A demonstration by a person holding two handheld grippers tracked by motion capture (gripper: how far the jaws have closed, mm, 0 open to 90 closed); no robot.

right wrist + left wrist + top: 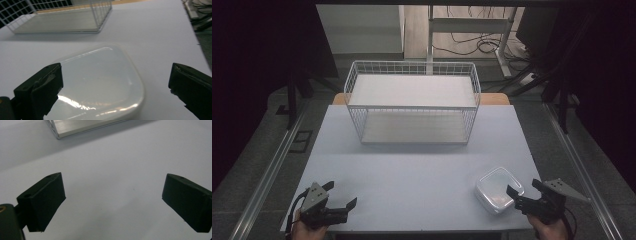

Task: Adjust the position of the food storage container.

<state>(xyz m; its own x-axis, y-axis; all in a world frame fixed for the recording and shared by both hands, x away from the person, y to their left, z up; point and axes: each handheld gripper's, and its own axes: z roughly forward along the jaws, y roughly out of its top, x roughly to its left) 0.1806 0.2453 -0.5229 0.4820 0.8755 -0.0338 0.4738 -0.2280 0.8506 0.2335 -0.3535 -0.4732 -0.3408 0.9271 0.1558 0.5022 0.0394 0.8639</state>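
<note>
A white rounded-square plastic box (498,189) with a glossy lid lies on the table near its front right corner. My right gripper (527,189) stands open just right of it, the left jaw over the box's right edge. In the right gripper view the box (100,82) sits low between the wide-apart jaws (115,85). My left gripper (341,194) is open at the front left of the table, above bare tabletop. Its jaws (112,200) stand wide with nothing between them.
A white wire shelf rack (412,102) with two levels stands at the back middle of the pale table (412,165). Its lower corner (75,127) shows in the left gripper view. A chair and cables lie on the floor beyond. Metal rails run along both sides.
</note>
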